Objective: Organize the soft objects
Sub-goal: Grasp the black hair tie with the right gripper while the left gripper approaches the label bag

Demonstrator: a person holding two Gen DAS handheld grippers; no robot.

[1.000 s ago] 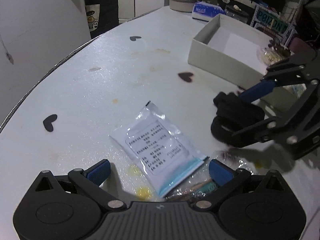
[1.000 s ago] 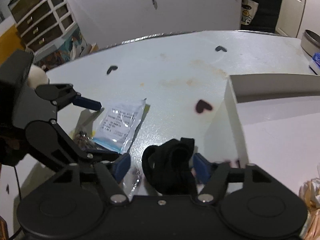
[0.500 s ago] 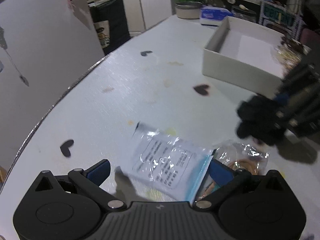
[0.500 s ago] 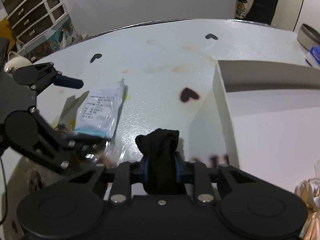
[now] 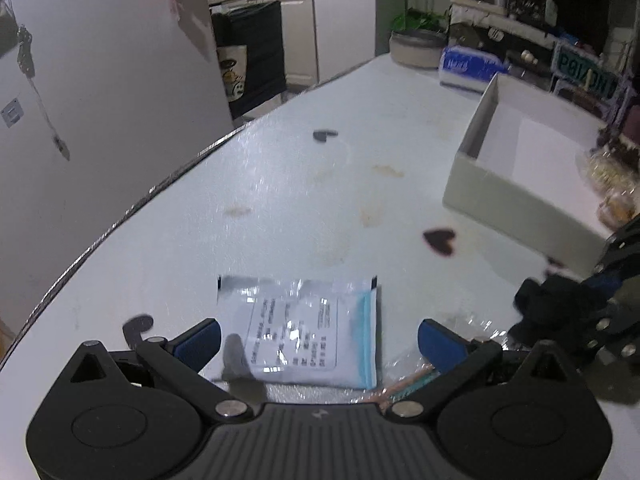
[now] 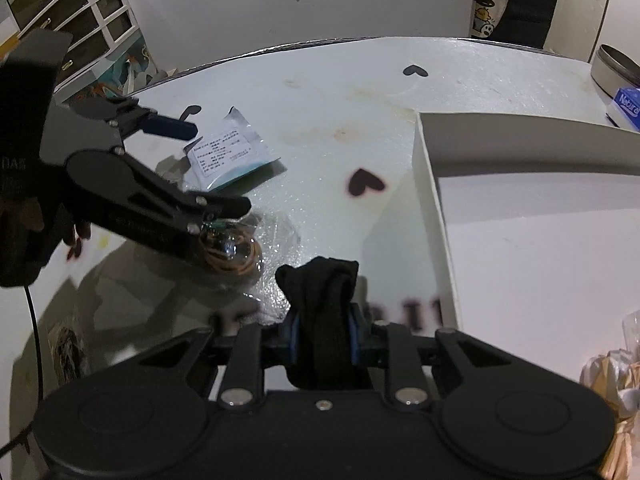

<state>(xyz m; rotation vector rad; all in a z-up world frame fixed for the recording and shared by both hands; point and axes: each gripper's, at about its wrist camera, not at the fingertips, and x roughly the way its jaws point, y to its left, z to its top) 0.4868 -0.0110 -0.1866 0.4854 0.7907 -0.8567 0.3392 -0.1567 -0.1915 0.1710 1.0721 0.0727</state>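
Observation:
A black rolled cloth [image 6: 320, 288] is pinched between the blue pads of my right gripper [image 6: 322, 328], which is shut on it just in front of the white box [image 6: 428, 200]. In the left wrist view the same cloth [image 5: 548, 304] shows at the right edge, inside the right gripper [image 5: 600, 292]. My left gripper [image 5: 318, 338] stands open over a white-and-blue sealed packet [image 5: 304, 332] that lies flat on the table between its fingers. From the right wrist view the left gripper [image 6: 208, 168] straddles that packet [image 6: 228, 152]. A clear bag of brown bands [image 6: 232, 252] lies under its near finger.
The open white box [image 5: 500, 200] is empty where visible. Behind it sit a blue tissue pack [image 5: 468, 68] and a round tin [image 5: 416, 46]. Gold-wrapped items [image 6: 612, 380] lie at the right. Dark heart marks [image 6: 364, 182] dot the white table, whose curved edge [image 5: 120, 220] runs along the left.
My right gripper closed from wide open onto the black cloth and has held it since. My left gripper shifted, and the packet now sits squarely between its fingers.

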